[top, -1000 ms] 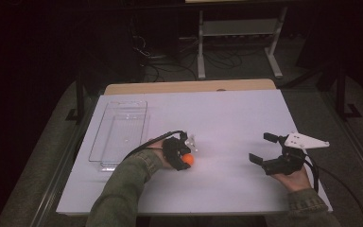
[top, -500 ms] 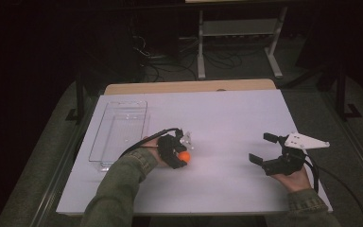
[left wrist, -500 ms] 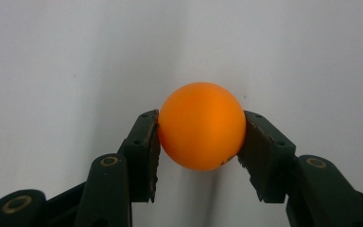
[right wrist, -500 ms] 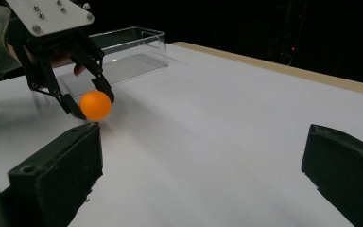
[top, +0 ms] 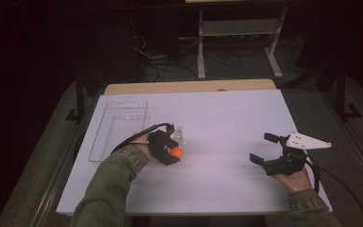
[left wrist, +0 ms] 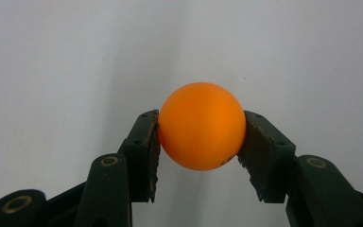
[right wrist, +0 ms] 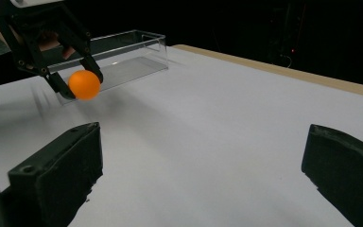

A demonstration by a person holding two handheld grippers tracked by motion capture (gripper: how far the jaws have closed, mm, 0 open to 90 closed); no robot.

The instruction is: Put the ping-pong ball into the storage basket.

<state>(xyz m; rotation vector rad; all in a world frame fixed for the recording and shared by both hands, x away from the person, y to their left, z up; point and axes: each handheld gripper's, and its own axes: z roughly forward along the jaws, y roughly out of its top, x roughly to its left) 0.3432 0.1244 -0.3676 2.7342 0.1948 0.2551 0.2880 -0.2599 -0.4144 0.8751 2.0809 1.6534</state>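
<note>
The left gripper [top: 172,150] holds a small orange ball [top: 177,152]. In the left gripper view the ball [left wrist: 202,126] sits right between the two black jaws, and both pads press on its sides. The jaws are closed as far as the ball lets them. In the right gripper view the ball [right wrist: 84,84] hangs above the white table [right wrist: 227,123], held up off it and not touching.

In the high view the ball is at about 9 o'clock from the middle of the table [top: 227,118], on the left half. A clear plastic box [top: 118,127] lies flat on the table at about 10 o'clock from the ball, near it but apart. The person's left sleeve [top: 108,184] comes in from 6 o'clock, from the bottom edge.

The right gripper [top: 267,151] sits at about 3 o'clock from the ball, well apart from it, on the right half of the table. Its jaws stand wide open and there is nothing between them. In the right gripper view its two black jaws are far apart, with bare white table between.
</note>
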